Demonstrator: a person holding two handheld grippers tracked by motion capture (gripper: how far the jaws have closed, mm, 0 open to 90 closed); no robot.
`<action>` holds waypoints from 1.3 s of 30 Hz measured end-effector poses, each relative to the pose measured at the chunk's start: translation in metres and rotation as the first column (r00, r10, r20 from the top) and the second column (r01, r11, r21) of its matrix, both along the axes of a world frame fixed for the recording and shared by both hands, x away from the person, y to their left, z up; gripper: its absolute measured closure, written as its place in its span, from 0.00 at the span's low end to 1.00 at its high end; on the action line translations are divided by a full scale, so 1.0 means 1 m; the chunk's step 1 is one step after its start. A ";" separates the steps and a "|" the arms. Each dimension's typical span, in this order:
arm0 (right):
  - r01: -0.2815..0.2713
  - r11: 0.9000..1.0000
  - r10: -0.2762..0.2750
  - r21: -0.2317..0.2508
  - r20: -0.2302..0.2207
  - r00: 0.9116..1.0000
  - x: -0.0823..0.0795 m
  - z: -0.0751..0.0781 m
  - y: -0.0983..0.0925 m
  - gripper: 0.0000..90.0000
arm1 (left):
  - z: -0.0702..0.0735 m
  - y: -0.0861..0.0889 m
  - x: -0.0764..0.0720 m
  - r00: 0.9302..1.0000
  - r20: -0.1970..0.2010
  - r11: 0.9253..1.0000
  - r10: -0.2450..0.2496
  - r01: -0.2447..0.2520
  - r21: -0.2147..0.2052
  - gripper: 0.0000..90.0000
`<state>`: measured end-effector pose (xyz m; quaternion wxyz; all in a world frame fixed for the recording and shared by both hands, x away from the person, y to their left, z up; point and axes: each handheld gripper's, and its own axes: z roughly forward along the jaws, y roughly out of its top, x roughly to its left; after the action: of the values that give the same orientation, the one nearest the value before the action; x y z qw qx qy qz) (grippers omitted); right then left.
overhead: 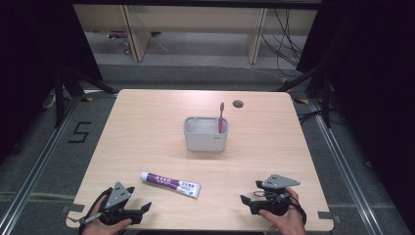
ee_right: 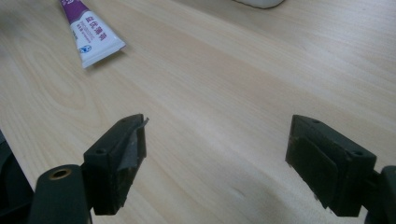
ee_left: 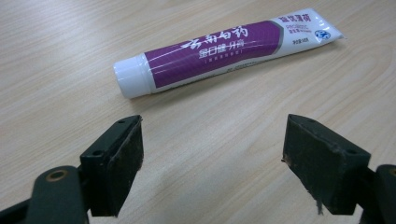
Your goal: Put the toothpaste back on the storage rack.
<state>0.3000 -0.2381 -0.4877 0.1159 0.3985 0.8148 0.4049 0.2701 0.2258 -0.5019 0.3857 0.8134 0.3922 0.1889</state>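
table (overhead: 147,127): toothpaste (overhead: 170,184), holder (overhead: 205,133)

A toothpaste tube (overhead: 170,183) lies flat on the pale wooden table (overhead: 147,127), at roughly the seven o'clock position of the tabletop, near the front edge. The tube's body is purple with white lettering, fading to a white tail end; its white screw cap (ee_left: 133,74) is on. In the high view the cap points toward ten o'clock and the flat crimped end (ee_right: 100,49) toward four o'clock, so the tube sits at a slant across the grain. It rests alone on bare wood, printed face up, well short of the grey holder (overhead: 205,133) standing toward one o'clock from it.
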 end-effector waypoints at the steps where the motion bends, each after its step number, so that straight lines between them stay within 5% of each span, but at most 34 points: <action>1: -0.007 1.000 0.007 -0.010 0.012 1.000 0.000 0.000 -0.001 0.23 | 0.000 0.000 0.000 1.000 -0.001 1.000 0.001 -0.001 0.001 0.22; 5: -0.022 1.000 0.022 -0.009 0.009 1.000 -0.002 -0.001 -0.002 0.23 | 0.002 0.000 0.000 1.000 -0.004 1.000 0.003 -0.003 0.000 0.21; 6: 0.005 1.000 -0.005 0.000 -0.030 1.000 -0.005 -0.001 -0.002 0.23 | 0.002 -0.001 0.000 1.000 -0.007 1.000 0.003 -0.003 -0.005 0.20; 11: 0.001 1.000 -0.001 -0.019 0.008 1.000 -0.003 -0.002 -0.007 0.23 | 0.001 -0.002 0.000 1.000 -0.005 1.000 -0.017 0.017 -0.004 0.18; 19: -0.024 1.000 0.024 -0.005 -0.019 1.000 -0.003 -0.003 -0.007 0.24 | 0.002 -0.003 0.002 1.000 0.007 1.000 -0.025 0.025 0.004 0.18; 24: 0.006 1.000 -0.006 -0.016 0.000 1.000 -0.003 -0.002 -0.009 0.24 | 0.004 -0.004 0.005 0.999 0.012 0.998 -0.037 0.036 0.051 0.18; 27: 0.012 1.000 -0.012 0.011 -0.027 1.000 -0.003 -0.004 -0.008 0.24 | 0.007 -0.003 0.010 0.998 0.034 0.996 -0.050 0.047 0.080 0.18; 31: 0.014 1.000 -0.014 0.007 -0.024 1.000 -0.002 -0.004 -0.009 0.25 | 0.014 -0.006 0.012 0.998 0.037 0.995 -0.059 0.056 0.080 0.18; 37: 0.017 1.000 -0.017 -0.009 -0.014 1.000 -0.001 -0.004 -0.011 0.25 | 0.023 -0.012 0.020 0.993 0.045 0.985 -0.109 0.102 0.141 0.19; 39: 0.022 1.000 -0.022 0.000 -0.029 0.999 -0.002 -0.004 -0.010 0.25 | 0.024 -0.015 0.026 0.985 0.069 0.974 -0.160 0.146 0.173 0.19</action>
<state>0.2979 -0.2479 -0.4921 0.1085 0.4134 0.8119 0.3977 0.2962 0.2103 -0.4776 0.3451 0.8624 0.2949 0.2243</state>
